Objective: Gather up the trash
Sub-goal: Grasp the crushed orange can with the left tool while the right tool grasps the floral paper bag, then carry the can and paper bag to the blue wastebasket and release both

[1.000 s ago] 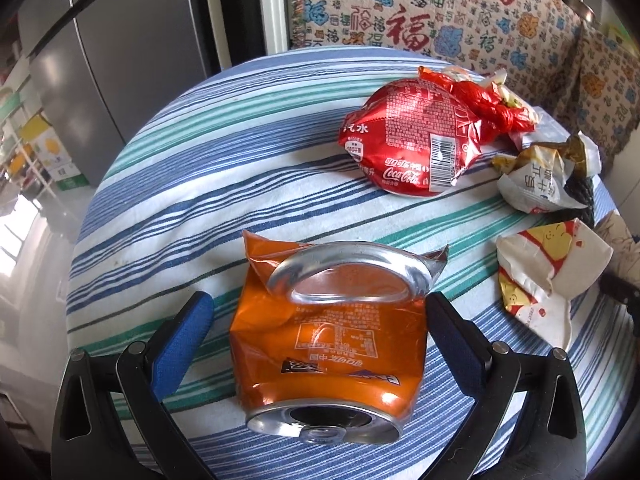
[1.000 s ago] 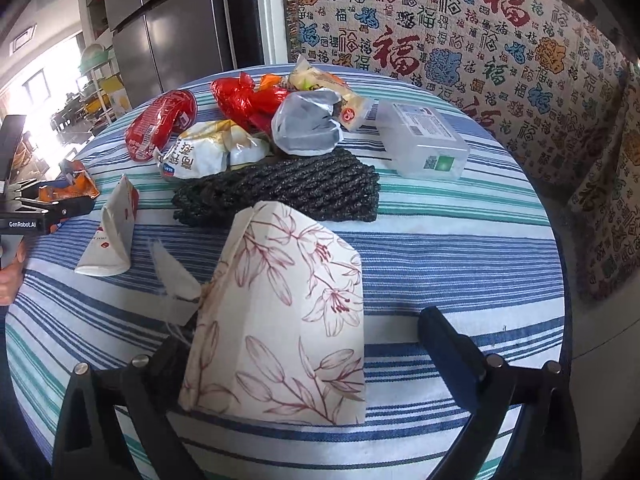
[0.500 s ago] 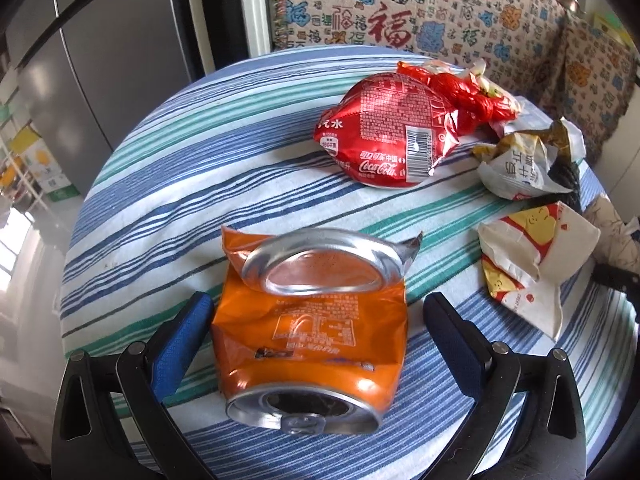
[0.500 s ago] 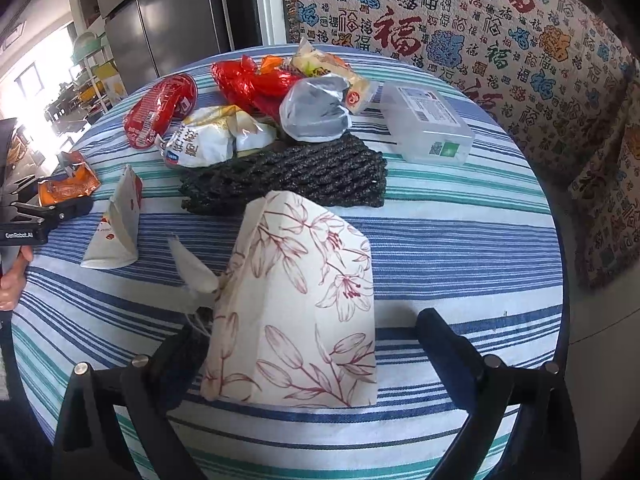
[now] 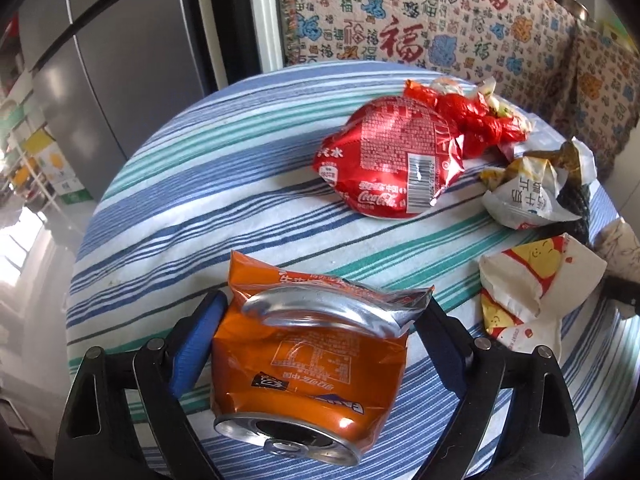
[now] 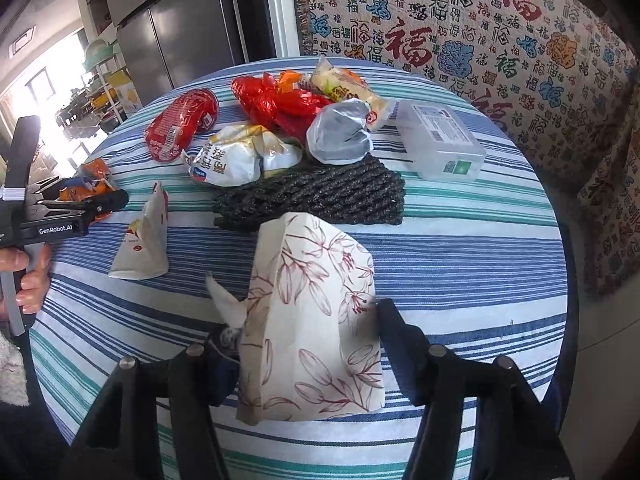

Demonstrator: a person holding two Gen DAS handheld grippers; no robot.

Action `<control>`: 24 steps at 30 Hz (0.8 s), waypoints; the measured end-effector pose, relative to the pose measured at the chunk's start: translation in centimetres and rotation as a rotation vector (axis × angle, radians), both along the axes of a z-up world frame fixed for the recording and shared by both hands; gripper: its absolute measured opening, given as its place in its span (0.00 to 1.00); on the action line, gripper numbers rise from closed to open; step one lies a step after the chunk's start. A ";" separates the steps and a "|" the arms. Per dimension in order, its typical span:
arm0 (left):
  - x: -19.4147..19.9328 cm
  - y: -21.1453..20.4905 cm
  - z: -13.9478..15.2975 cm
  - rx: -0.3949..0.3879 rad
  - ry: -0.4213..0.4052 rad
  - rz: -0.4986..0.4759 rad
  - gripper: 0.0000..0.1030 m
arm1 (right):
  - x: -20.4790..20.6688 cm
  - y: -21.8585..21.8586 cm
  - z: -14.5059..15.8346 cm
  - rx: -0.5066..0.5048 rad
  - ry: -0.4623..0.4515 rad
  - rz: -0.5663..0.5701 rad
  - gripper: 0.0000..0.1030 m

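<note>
Trash lies all over the striped table [image 6: 460, 240], and you are at the grabbing step. Your left gripper [image 5: 316, 344] is closing on the squashed orange can [image 5: 308, 364]; its pads already touch both sides. Your right gripper [image 6: 308, 344] is closing around the flowery paper bag [image 6: 316, 320] near the table's front edge, pads just touching. Next, squeeze firmly, then lift both gently.
</note>
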State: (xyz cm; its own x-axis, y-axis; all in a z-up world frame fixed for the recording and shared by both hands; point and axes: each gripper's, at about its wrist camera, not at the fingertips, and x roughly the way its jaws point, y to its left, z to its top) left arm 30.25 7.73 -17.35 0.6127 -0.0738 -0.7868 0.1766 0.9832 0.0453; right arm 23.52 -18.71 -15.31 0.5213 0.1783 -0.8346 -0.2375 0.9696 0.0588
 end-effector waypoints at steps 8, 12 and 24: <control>-0.7 1.8 1.8 -0.079 -0.047 0.045 0.89 | -0.5 -1.6 1.1 0.051 -0.038 -0.037 0.61; -1.3 1.7 2.4 -0.086 -0.070 0.038 0.90 | -0.6 -1.4 1.5 0.042 -0.052 -0.033 0.61; -2.5 0.1 4.6 -0.127 -0.126 -0.009 0.90 | -2.1 -2.2 2.4 0.084 -0.071 -0.031 0.61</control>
State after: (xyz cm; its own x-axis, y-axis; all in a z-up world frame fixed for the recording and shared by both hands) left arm 27.78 7.84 -12.79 0.7044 -0.1737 -0.6882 0.1865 0.9808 -0.0566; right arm 21.46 -20.93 -12.96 0.5846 0.2292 -0.7783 -0.2143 0.9688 0.1243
